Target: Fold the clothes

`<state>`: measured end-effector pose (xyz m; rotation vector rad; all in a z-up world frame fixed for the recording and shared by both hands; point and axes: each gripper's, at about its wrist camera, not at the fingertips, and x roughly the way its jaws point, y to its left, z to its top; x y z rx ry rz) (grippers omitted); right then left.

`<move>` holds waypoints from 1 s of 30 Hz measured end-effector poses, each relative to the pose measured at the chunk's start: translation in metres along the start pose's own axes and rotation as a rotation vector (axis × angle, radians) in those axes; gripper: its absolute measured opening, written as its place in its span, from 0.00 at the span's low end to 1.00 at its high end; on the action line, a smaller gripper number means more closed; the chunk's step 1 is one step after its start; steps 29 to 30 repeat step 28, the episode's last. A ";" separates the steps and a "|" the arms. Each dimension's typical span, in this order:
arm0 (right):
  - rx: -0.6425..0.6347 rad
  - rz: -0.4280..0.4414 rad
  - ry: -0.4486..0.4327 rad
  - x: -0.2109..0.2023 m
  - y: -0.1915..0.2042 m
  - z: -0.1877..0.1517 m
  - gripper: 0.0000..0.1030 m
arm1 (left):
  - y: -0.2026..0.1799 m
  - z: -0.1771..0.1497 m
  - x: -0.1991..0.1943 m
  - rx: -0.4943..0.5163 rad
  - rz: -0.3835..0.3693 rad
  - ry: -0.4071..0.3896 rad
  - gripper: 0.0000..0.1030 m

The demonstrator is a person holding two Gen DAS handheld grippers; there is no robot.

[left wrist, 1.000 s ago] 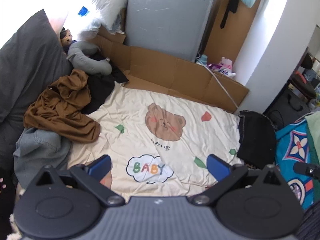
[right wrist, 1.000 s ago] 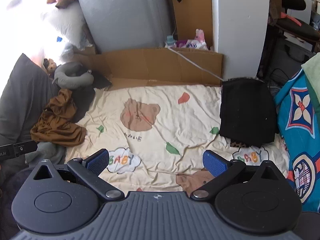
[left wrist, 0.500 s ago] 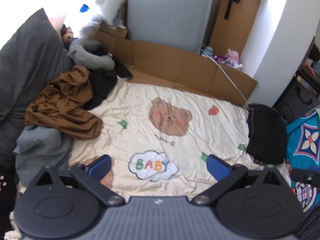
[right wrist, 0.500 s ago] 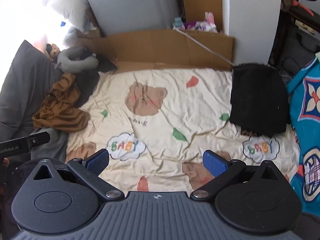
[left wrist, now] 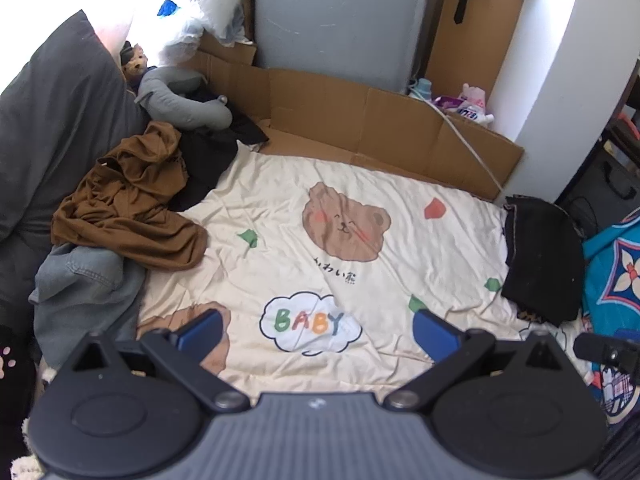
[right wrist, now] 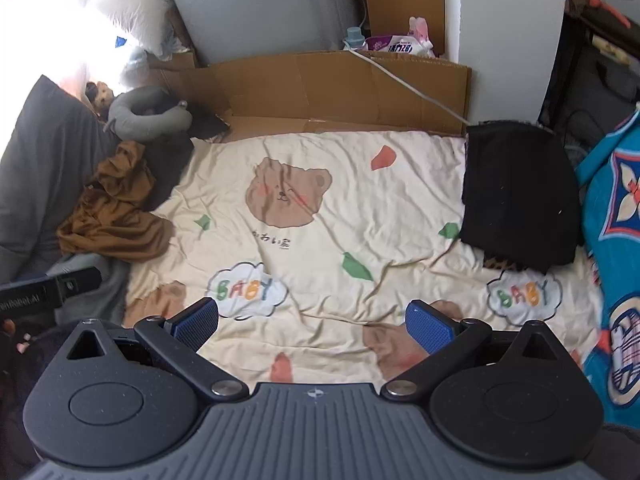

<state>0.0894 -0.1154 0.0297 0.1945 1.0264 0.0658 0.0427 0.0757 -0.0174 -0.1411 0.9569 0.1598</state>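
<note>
Blue-padded left gripper (left wrist: 316, 330) and right gripper (right wrist: 312, 320) both hover spread wide, holding nothing, over a cream sheet (left wrist: 360, 184) printed "BABY". Unfolded brown garment (left wrist: 128, 204) lies crumpled at ten o'clock, nearer the left gripper, no clear long axis. Folded black garment (right wrist: 516, 192) rests at two o'clock.

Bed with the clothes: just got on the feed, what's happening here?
Nothing is being held. Both grippers, left and right, are open above the bear-print blanket. A black garment lies folded flat at the blanket's right edge. On the left, a crumpled brown garment sits in a pile with a grey denim piece and dark clothing, unfolded.
</note>
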 end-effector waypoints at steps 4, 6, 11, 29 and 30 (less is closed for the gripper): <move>0.012 0.009 0.006 0.001 -0.003 0.001 1.00 | -0.005 0.000 0.000 0.026 0.005 -0.014 0.95; 0.017 0.014 0.008 0.001 -0.003 0.001 1.00 | -0.008 0.000 0.000 0.038 0.014 -0.025 0.94; 0.005 0.007 0.004 0.004 0.002 0.000 1.00 | -0.009 0.001 -0.001 0.047 0.021 -0.035 0.94; 0.011 0.015 -0.005 0.008 0.008 0.003 1.00 | -0.010 0.001 0.001 0.077 0.028 -0.027 0.95; 0.011 0.015 -0.005 0.008 0.008 0.003 1.00 | -0.010 0.001 0.001 0.077 0.028 -0.027 0.95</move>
